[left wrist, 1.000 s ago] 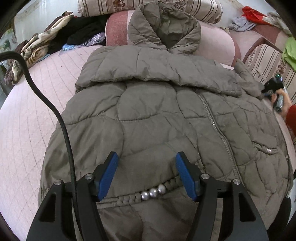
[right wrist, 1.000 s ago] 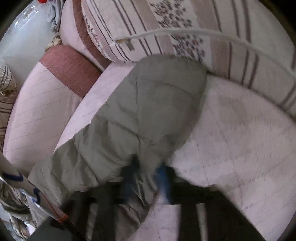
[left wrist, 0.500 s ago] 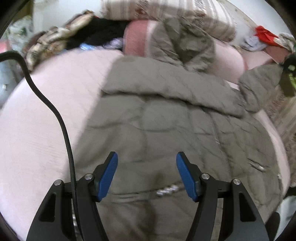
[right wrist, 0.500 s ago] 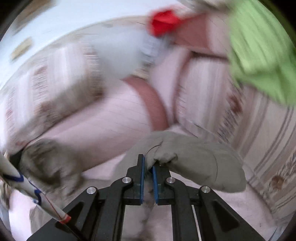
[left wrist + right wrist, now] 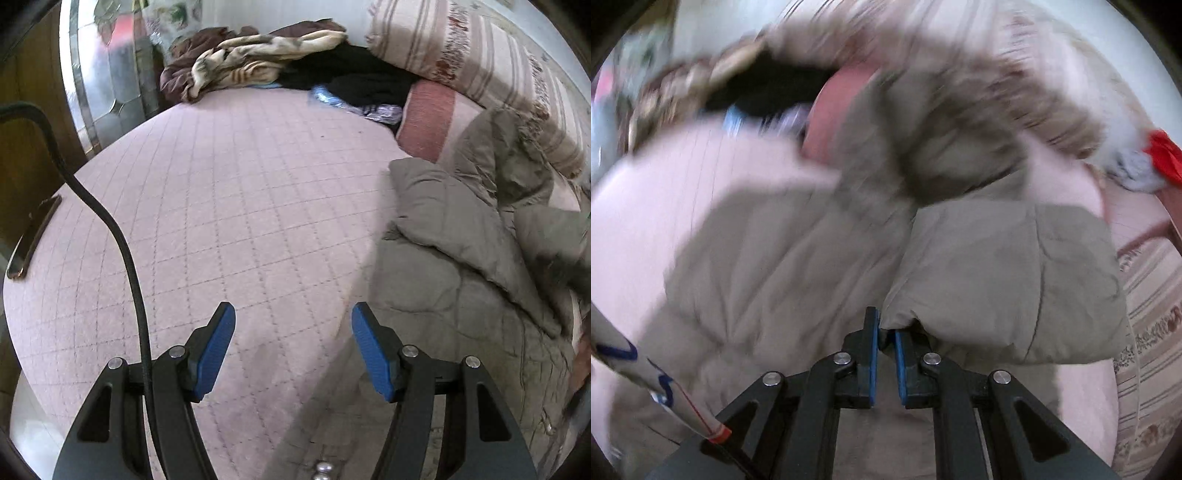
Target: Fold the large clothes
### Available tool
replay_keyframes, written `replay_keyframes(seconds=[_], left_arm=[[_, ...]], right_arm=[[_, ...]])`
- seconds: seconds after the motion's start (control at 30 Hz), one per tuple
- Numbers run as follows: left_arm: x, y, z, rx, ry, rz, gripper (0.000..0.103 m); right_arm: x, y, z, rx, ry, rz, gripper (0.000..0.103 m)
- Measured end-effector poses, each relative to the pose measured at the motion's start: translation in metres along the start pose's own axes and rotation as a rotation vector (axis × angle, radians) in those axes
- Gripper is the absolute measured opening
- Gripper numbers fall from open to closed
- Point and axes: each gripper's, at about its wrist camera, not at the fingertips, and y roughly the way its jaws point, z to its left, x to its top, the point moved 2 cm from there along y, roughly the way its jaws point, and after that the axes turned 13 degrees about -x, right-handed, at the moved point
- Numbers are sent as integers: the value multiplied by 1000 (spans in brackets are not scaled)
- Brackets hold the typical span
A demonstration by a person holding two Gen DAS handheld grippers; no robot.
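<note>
Nearest, the right gripper [image 5: 885, 334] pinches the cuff end of the olive quilted jacket's sleeve [image 5: 1008, 280], lifted over the jacket body [image 5: 768, 266]. The left gripper [image 5: 293, 328] hangs with jaws spread, holding nothing, above the pink quilted bedspread [image 5: 229, 206]; the jacket lies to its right. Farther off, a heap of clothes [image 5: 258, 62] and a striped bolster [image 5: 480, 66] line the far edge.

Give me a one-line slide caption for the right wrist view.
Right gripper pinches the cuff of the olive puffer coat's sleeve, carrying it over the coat body on the pink bed.
</note>
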Motion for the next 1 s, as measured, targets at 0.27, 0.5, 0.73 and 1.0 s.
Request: replay_keyframes(seconds=[0.27, 0.5, 0.73, 1.0], left_arm=[[1, -6, -2, -20, -16, -12, 65], [-2, -1, -17, -31, 23, 0, 65], [-2, 8, -25, -44, 30, 9, 65], [-2, 15, -36, -39, 64, 10, 65]], right_arm=[[-46, -7, 28, -5, -78, -5, 51], [-88, -65, -46, 109, 55, -63, 55], [-98, -77, -180, -56, 495, -144, 54], [-41, 31, -137, 147, 490, 80, 36]])
